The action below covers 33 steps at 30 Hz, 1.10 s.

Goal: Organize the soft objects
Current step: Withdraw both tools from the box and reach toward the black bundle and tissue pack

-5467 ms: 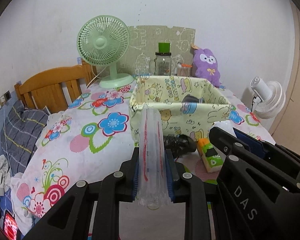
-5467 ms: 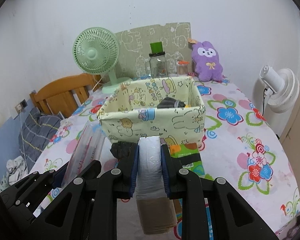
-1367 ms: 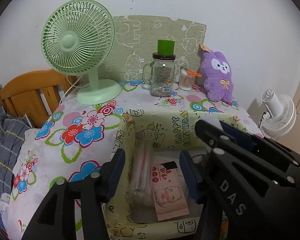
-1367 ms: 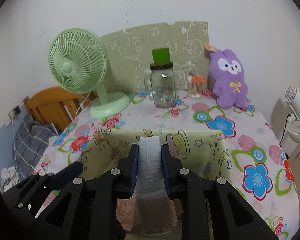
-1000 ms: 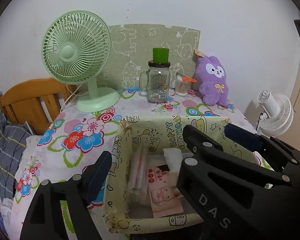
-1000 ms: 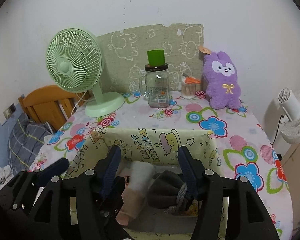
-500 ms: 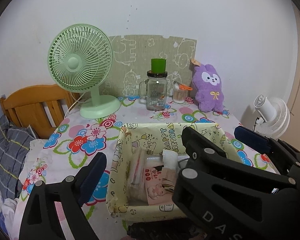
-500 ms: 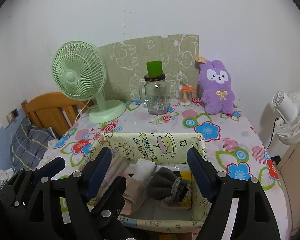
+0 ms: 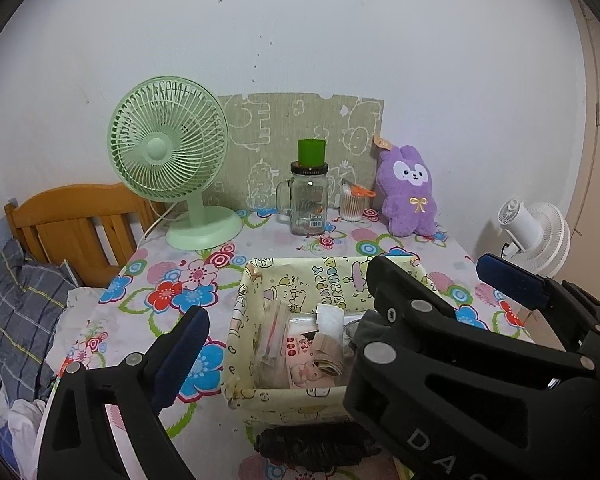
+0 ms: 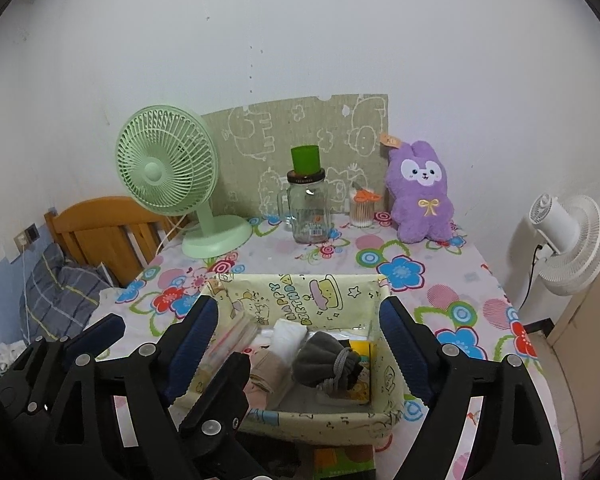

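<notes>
A yellow cartoon-print fabric box [image 9: 296,276] [image 10: 300,288] stands on the flowered tablecloth. In it lie a clear zip bag [image 9: 274,332], a white and beige roll [image 10: 286,334], a pink printed pack [image 9: 306,370] and a grey drawstring pouch [image 10: 324,360]. My left gripper [image 9: 300,320] hovers in front of and above the box with its jaws opening and nothing between them; its right finger is hidden behind my right gripper [image 9: 440,276]. My right gripper [image 10: 298,308] is also above the box's near side, jaws opening, holding nothing. A black soft item [image 9: 316,444] lies in front of the box.
At the back stand a green fan [image 9: 168,152], a glass jar [image 9: 308,204] with a green cup on top, a cotton swab pot [image 9: 352,204] and a purple plush rabbit [image 9: 408,192]. A white fan [image 9: 536,232] is off the right edge, a wooden headboard [image 9: 76,228] at the left.
The left gripper let go of the clear bag and the right gripper let go of the white roll, both now in the box. Both grippers opened wide and drew back and up.
</notes>
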Each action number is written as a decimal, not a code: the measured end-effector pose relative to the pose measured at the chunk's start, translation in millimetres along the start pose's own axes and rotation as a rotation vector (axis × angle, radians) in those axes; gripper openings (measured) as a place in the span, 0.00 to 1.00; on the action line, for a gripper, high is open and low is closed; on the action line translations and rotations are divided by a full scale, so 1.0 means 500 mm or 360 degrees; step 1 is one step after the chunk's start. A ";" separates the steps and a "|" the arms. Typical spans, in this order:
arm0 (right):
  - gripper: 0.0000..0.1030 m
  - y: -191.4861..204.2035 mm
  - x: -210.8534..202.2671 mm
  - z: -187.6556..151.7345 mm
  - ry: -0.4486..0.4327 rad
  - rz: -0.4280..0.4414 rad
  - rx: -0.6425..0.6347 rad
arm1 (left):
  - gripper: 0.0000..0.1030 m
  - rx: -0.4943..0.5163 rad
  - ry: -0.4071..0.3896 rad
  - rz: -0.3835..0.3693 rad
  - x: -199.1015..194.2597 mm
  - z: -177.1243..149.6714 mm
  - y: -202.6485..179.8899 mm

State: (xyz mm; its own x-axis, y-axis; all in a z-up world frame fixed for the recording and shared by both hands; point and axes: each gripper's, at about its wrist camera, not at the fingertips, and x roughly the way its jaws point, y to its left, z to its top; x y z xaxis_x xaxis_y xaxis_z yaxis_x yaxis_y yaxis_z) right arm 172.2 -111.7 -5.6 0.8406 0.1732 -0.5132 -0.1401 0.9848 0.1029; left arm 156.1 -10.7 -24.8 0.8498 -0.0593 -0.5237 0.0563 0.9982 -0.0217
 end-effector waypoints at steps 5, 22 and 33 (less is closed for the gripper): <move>0.83 0.002 -0.025 -0.003 -0.0014 -0.0005 -0.0002 | 0.95 0.0005 -0.0017 -0.0003 -0.021 -0.004 -0.002; 0.83 0.002 -0.115 -0.025 -0.0084 -0.0025 -0.0028 | 0.95 0.0039 -0.0099 -0.0029 -0.100 -0.029 -0.021; 0.83 0.004 -0.152 -0.063 -0.0079 -0.0041 -0.0033 | 0.96 0.0037 -0.0076 -0.0047 -0.128 -0.063 -0.029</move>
State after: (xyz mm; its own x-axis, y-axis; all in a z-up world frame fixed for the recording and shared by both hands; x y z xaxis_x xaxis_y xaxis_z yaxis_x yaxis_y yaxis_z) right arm 91.7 -122.2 6.9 0.8688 0.1472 -0.4727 -0.1282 0.9891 0.0724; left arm 84.6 -20.8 -17.8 0.8716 -0.0897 -0.4820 0.0934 0.9955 -0.0163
